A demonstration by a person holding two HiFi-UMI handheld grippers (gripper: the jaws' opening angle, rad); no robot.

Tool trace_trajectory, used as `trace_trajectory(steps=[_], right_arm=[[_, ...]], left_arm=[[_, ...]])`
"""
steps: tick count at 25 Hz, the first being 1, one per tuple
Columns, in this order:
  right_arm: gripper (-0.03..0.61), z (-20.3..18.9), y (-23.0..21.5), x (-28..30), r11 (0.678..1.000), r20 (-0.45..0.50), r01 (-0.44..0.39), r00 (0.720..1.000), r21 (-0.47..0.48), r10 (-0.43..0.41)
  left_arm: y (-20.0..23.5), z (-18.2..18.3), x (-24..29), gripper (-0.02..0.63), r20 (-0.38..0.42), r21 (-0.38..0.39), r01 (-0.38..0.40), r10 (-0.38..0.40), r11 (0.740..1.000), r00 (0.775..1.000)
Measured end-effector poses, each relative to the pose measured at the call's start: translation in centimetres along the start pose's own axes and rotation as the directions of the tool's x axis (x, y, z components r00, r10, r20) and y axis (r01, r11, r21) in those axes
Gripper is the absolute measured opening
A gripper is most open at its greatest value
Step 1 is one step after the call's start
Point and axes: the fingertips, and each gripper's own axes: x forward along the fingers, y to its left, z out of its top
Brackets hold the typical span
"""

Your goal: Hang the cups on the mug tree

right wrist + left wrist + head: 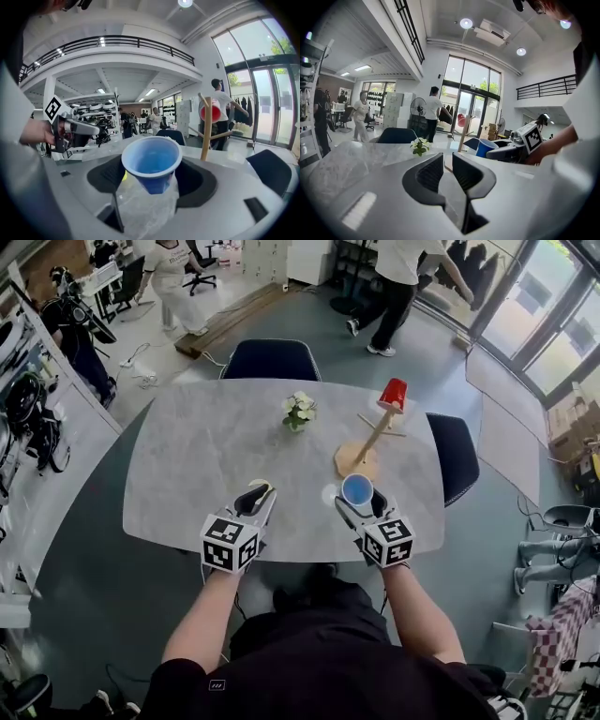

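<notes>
The wooden mug tree [367,444] stands on the grey table [206,465] at the right, with a red cup [392,395] hung upside down at its top. My right gripper [357,495] is shut on a blue paper cup [357,490], held above the table's near edge, mouth facing the tree. In the right gripper view the blue cup [152,161] sits between the fingers, and the tree [206,131] and red cup [213,113] lie ahead to the right. My left gripper [255,498] hovers to the left of it. Its jaws [447,161] stand a narrow gap apart with nothing between them.
A small pot of white flowers [299,412] stands mid-table, left of the tree. Dark blue chairs [271,360] are at the far side and the right side [456,456]. People [398,287] walk on the floor beyond the table.
</notes>
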Motion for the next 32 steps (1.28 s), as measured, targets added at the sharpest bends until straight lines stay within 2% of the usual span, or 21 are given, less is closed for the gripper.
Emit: trace_trajectory(steps=[4, 9, 15, 19, 26, 32], right_arm=[[0.339, 0.8, -1.9, -1.1, 1.000, 0.016, 0.013, 1.000, 0.026, -0.013], [0.339, 2.1, -4.8, -2.1, 0.999, 0.038, -0.007, 0.999, 0.048, 0.005], [0.339, 2.6, -9.8, -3.0, 0.998, 0.061, -0.030, 0.998, 0.063, 0.026], [0.339, 2.3, -12.6, -3.3, 0.996, 0.052, -0.047, 0.998, 0.082, 0.042], [0.339, 0.8, -17.9, -3.5, 0.991, 0.021, -0.079, 0.997, 0.104, 0.077], [0.339, 0.3, -20.0, -2.6, 0.991, -0.024, -0.091, 0.995, 0.098, 0.094]], left_arm=[[-1.1, 0.9, 1.5, 0.069, 0.006, 0.008, 0.009, -0.010, 1.000, 1.000], [-1.9, 2.4, 4.2, 0.062, 0.020, -0.043, -0.008, 0.008, 0.999, 1.000], [-3.8, 4.3, 8.3, 0.058, 0.022, -0.030, -0.034, 0.035, 0.999, 0.999], [-4.9, 5.6, 10.0, 0.058, 0.012, -0.008, -0.066, 0.066, 0.998, 0.998], [-6.4, 6.6, 12.4, 0.058, 0.008, -0.016, -0.141, 0.141, 0.990, 0.990], [-7.1, 7.1, 13.7, 0.057, 0.002, -0.006, -0.154, 0.154, 0.988, 0.988]])
